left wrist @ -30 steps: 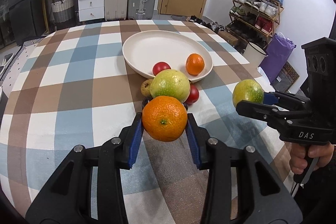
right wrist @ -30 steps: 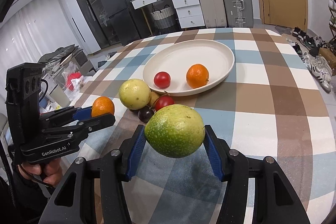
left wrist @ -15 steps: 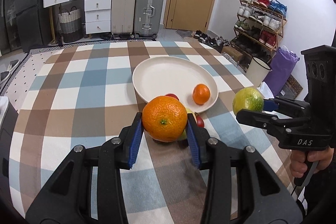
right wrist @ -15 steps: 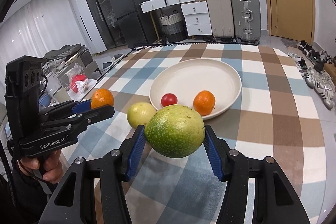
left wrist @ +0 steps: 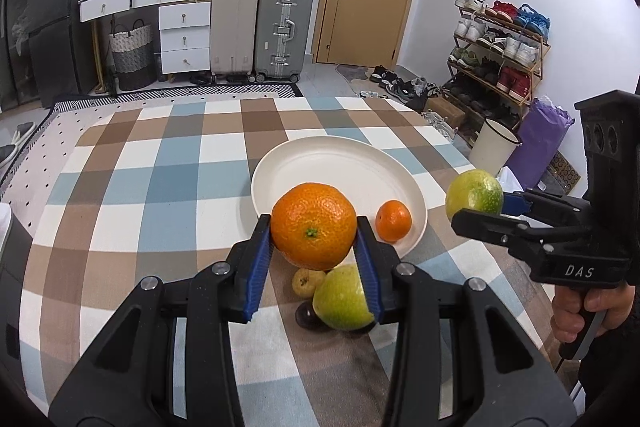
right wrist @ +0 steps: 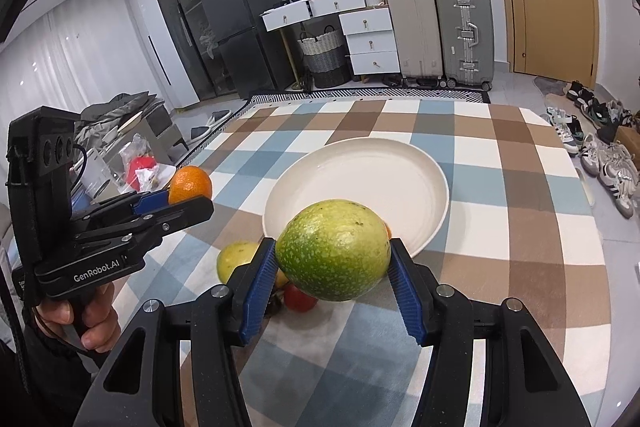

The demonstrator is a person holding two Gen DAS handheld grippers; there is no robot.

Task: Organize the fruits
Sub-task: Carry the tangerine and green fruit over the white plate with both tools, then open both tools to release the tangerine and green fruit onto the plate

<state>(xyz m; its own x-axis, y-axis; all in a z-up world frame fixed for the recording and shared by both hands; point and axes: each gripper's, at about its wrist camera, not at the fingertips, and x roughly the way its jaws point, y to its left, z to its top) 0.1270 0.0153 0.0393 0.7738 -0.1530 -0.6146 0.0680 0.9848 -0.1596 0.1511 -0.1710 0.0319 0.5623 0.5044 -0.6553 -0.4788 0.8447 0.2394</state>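
Observation:
My left gripper is shut on a large orange, held above the checked table. My right gripper is shut on a big green fruit, also in the air. Each gripper shows in the other's view: the left gripper with its orange, the right gripper with the green fruit. The white plate lies just beyond and holds a small orange. Near its front rim on the cloth lie a yellow-green fruit, a small yellow fruit, a dark plum and a red tomato.
The table's right edge runs close to a white bucket, a purple bag and a shoe rack. Suitcases and white drawers stand past the far edge. A person's hand grips the left gripper's handle.
Both grippers have risen and drawn back with their fruit. The plate and the loose fruit now sit lower in view, partly behind the held fruit. Neither grip has changed.

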